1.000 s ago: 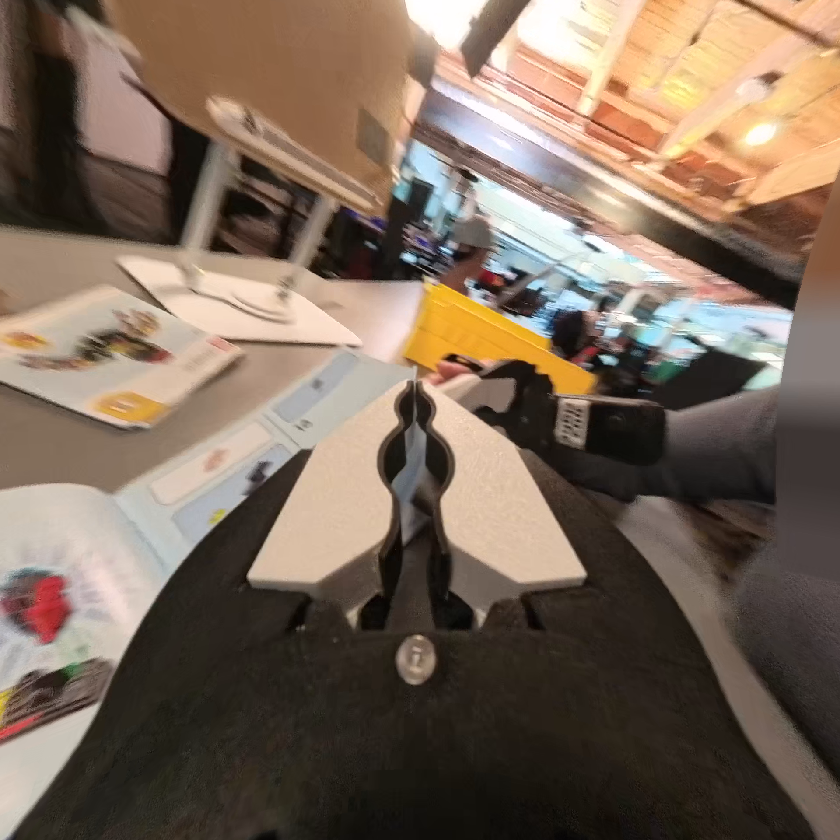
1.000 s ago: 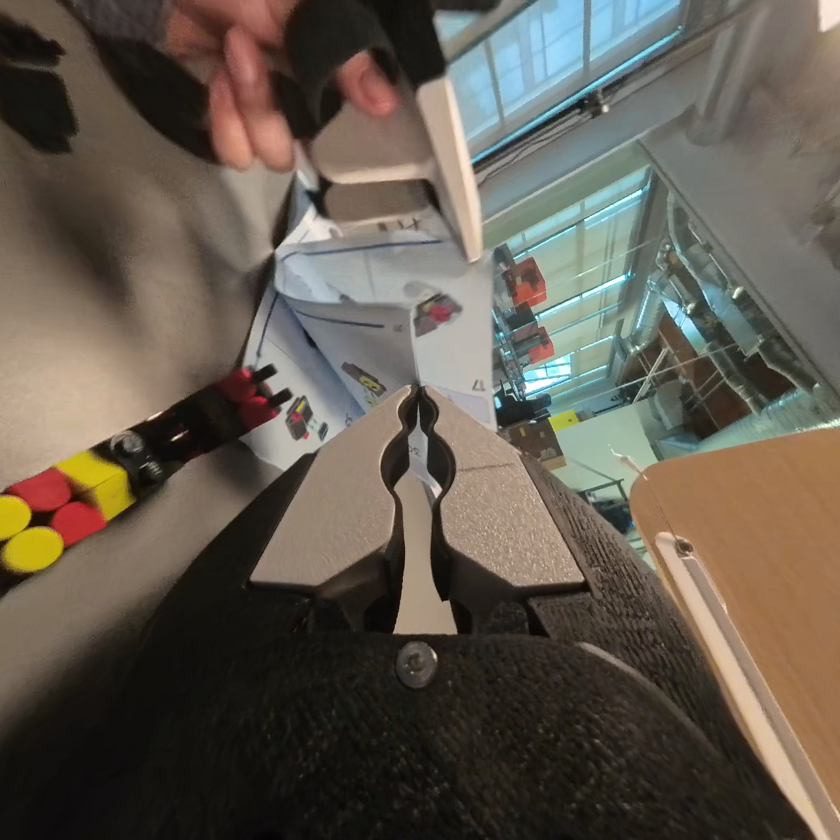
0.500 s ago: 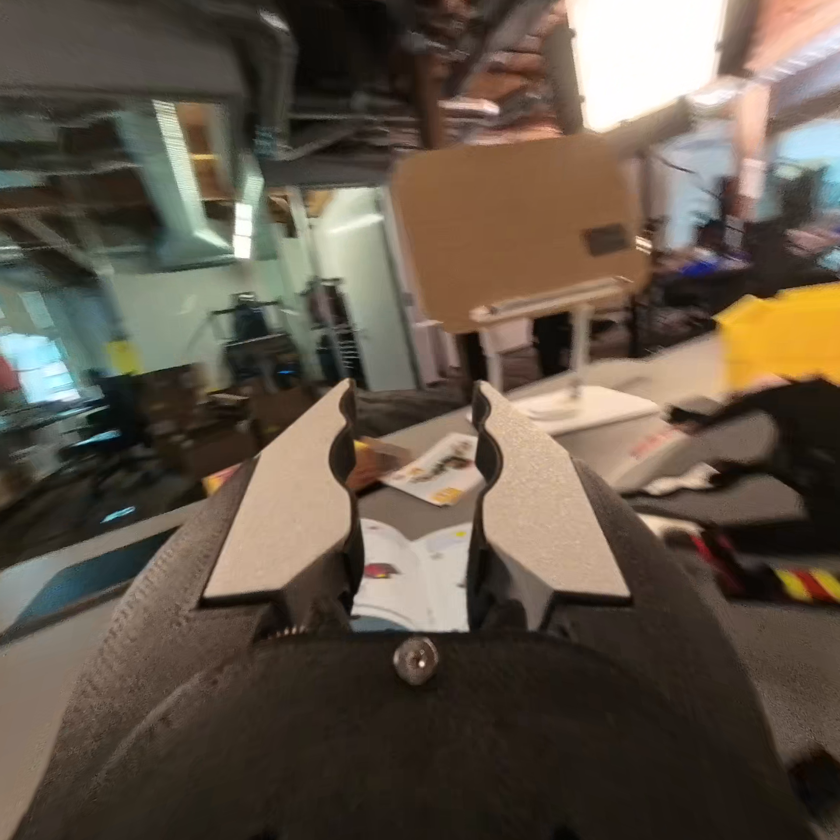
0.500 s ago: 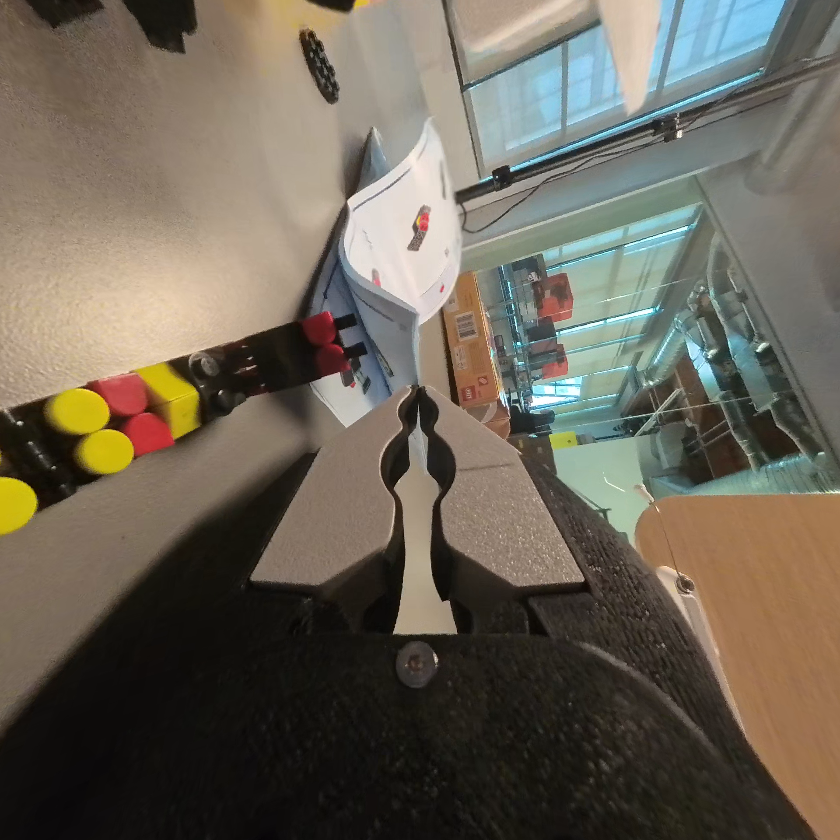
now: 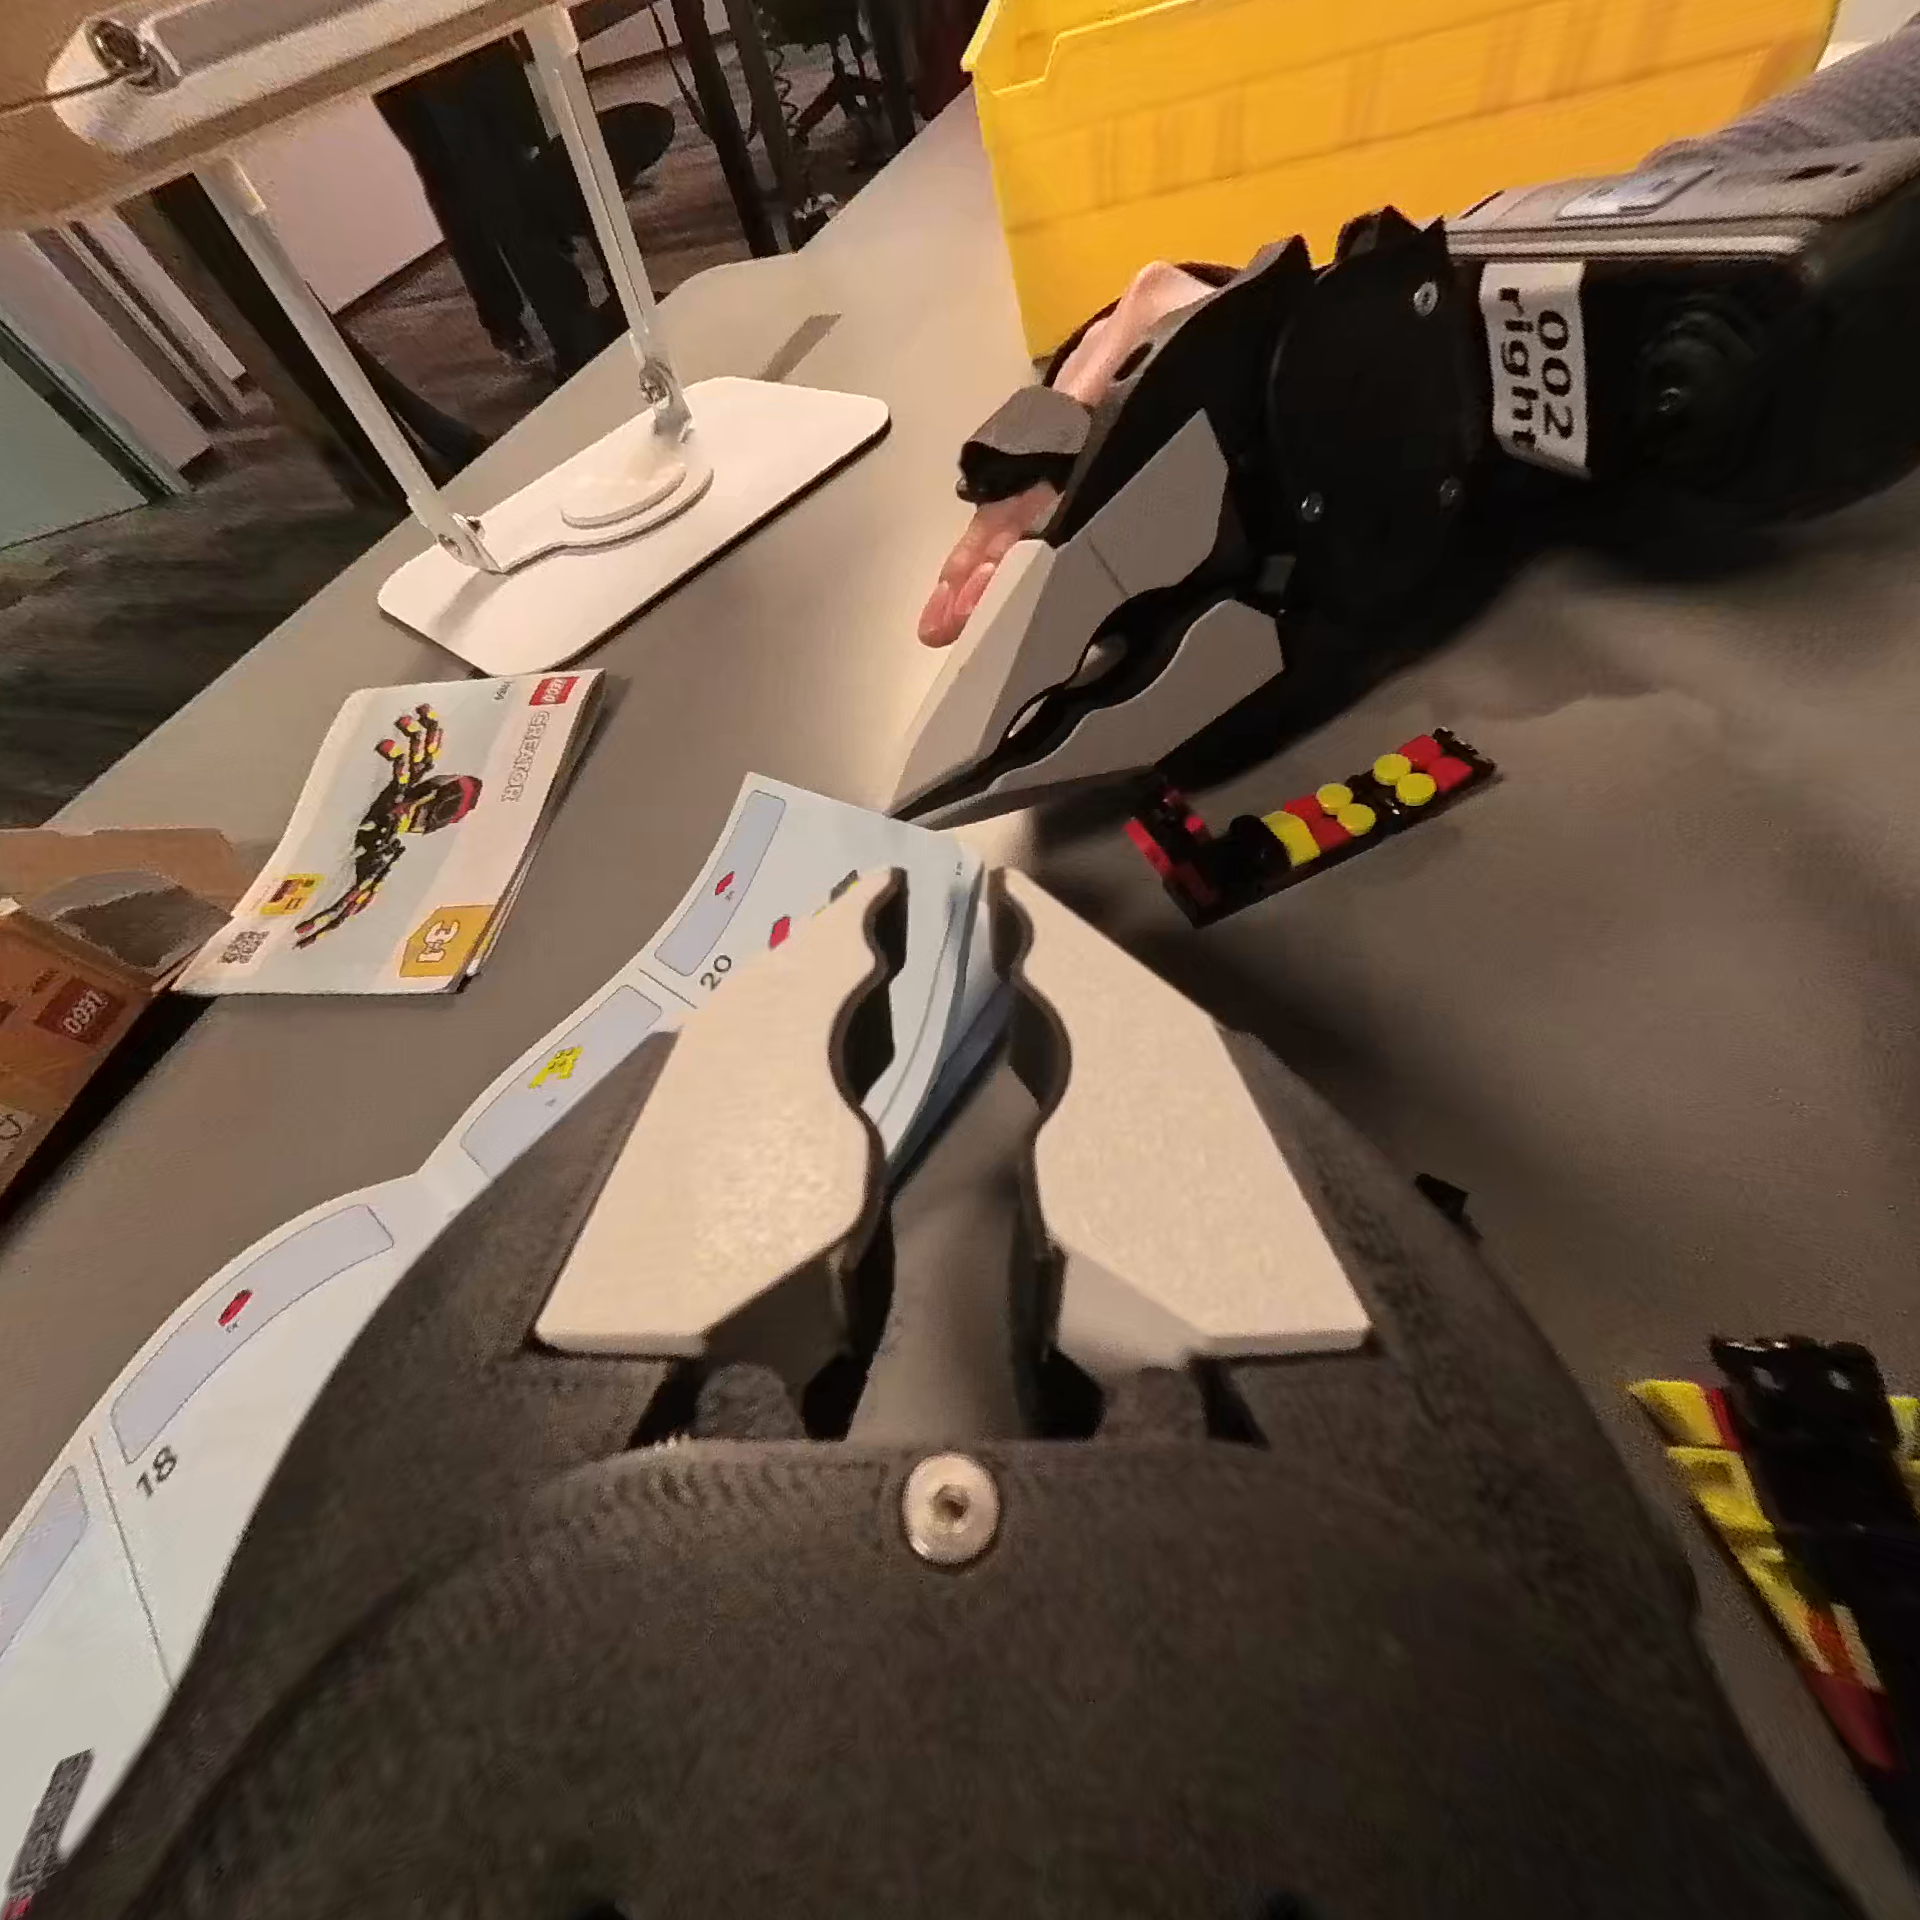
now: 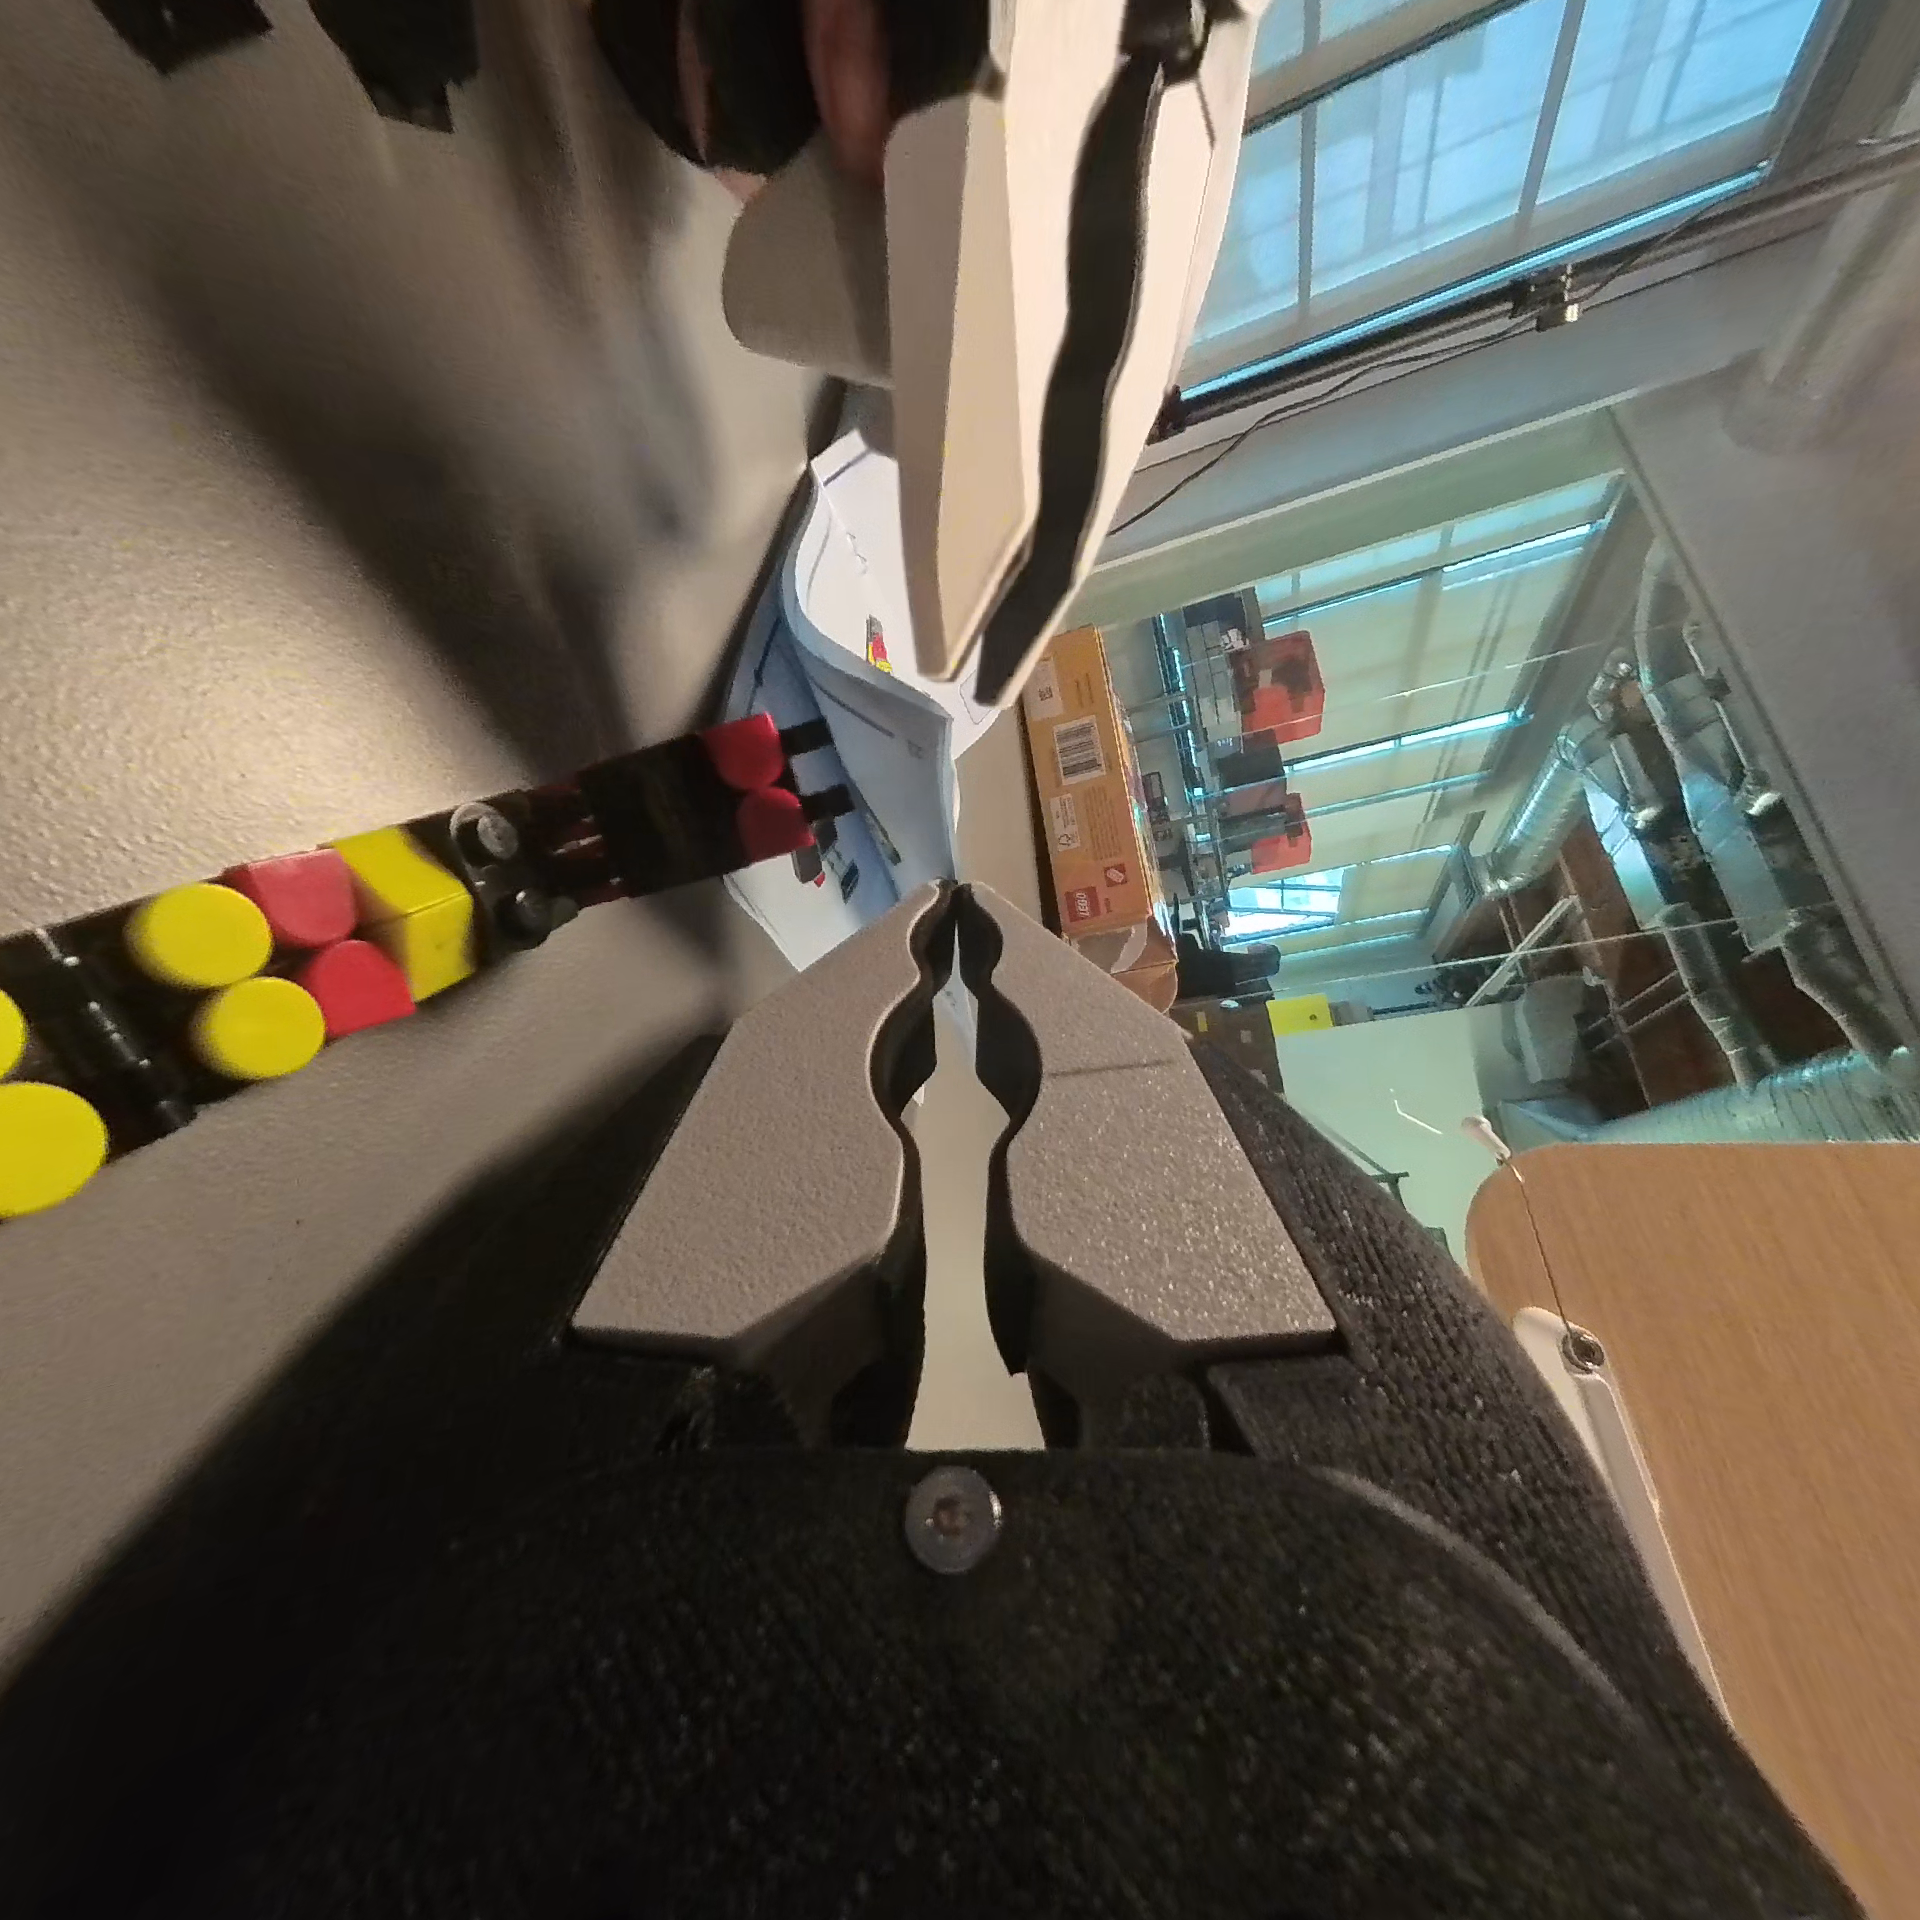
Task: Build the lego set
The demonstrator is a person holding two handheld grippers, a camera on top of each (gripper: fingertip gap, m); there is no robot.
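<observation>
Swung down over the booklet (image 5: 582,1049), left tool (image 5: 945,883) gapes; right tool (image 6: 954,891) pinched empty, brick strip (image 6: 312,956) edge-cropped.

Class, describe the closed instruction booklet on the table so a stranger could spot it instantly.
Start at the white lamp base on the grey table. Just nearer lies the closed booklet. Unlike the open manual beside it, it shows a cover picture.

A black lego strip (image 5: 1311,826) studded red and yellow lies flat on the table.

Counter (image 5: 1558,1039): grey, matte.
Windows (image 6: 1507,156): tall, daylit.
Lamp (image 5: 623,499): white base on counter.
Bin (image 5: 1351,135): yellow, behind.
</observation>
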